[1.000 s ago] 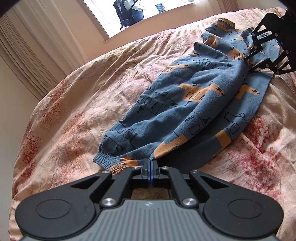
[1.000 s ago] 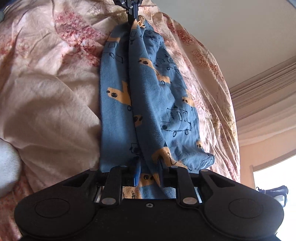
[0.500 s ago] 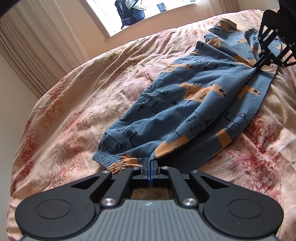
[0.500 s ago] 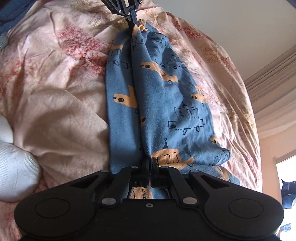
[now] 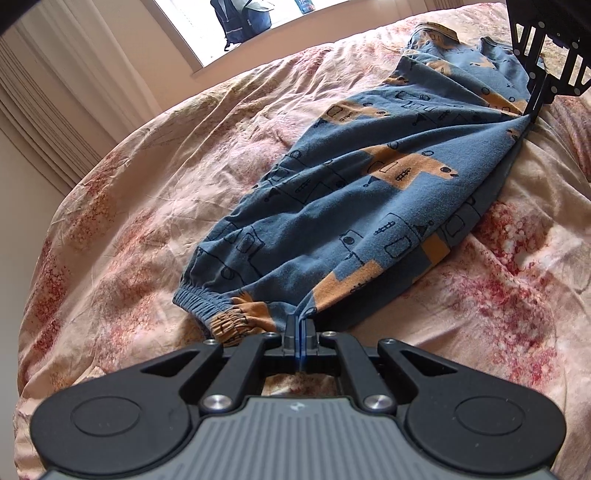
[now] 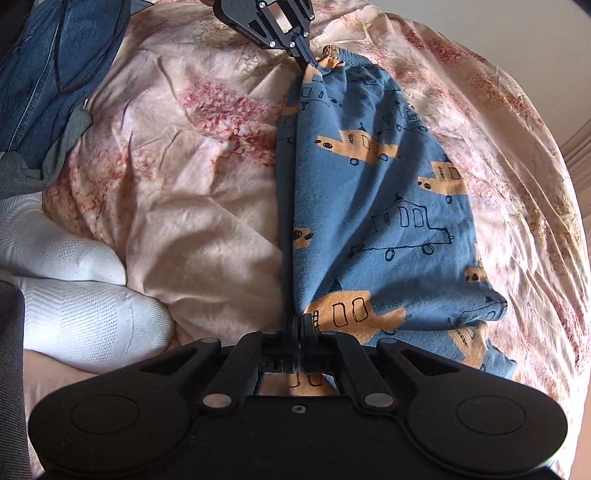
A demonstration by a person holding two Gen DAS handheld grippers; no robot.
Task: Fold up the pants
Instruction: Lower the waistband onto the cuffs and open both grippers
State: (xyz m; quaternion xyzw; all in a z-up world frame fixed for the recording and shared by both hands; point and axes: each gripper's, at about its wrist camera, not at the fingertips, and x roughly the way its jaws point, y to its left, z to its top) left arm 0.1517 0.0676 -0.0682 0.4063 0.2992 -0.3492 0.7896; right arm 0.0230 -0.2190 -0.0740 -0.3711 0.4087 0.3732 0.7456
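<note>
Pants (image 5: 369, 206) stretched between left gripper (image 5: 300, 325), right gripper (image 6: 299, 321)

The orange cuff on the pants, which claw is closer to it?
Left. The left claw is shut on the pants right beside the orange cuff. The right claw grips the other end, by the waist.

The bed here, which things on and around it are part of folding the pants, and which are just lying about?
Part of the job:
- pants, blue with orange trucks, lying on the bedspread
- left gripper, shut on the cuff end
- right gripper, shut on the waist end

Just lying about:
- backpack on the windowsill
- jeans at the bed's edge
- white socks
- curtain
</note>
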